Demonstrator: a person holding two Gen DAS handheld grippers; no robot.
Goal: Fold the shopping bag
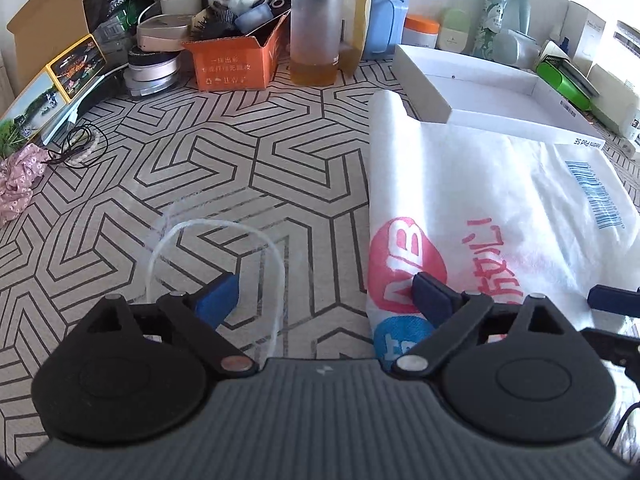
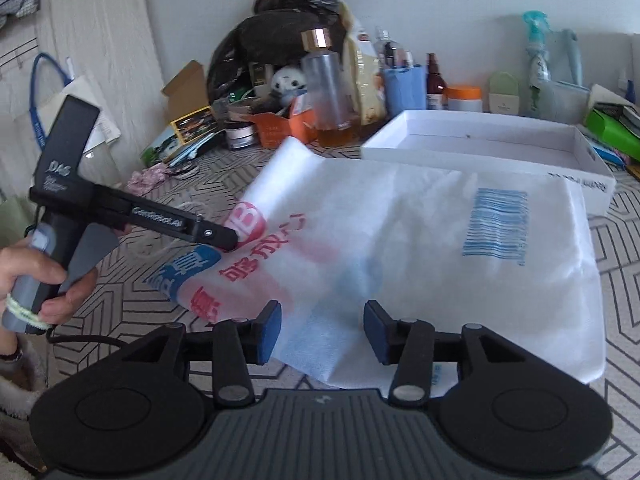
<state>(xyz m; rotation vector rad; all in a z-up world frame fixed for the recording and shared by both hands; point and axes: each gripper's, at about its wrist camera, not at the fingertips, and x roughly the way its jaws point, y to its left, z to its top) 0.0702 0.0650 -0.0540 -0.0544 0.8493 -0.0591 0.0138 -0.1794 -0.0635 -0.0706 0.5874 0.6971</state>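
The white non-woven shopping bag [image 1: 480,184] with red and blue print and a blue barcode lies flat on the patterned tablecloth, its far edge against a white box. My left gripper [image 1: 326,296] is open wide. Its right finger hovers over the bag's left edge at the red logo, its left finger over the bare cloth. The bag's white cord handle [image 1: 220,222] loops between them. In the right wrist view my right gripper [image 2: 323,332] stands open over the near corner of the bag [image 2: 400,220], with fabric beneath the gap. The left gripper's fingertip [image 2: 224,238] touches the logo.
A shallow white box [image 1: 492,92] sits behind the bag. An orange carton [image 1: 232,64], a tall bottle of amber liquid [image 1: 316,28], jars and spray bottles crowd the back. Picture cards [image 1: 76,68] and a black cord lie at the left. A hand [image 2: 52,288] holds the left gripper.
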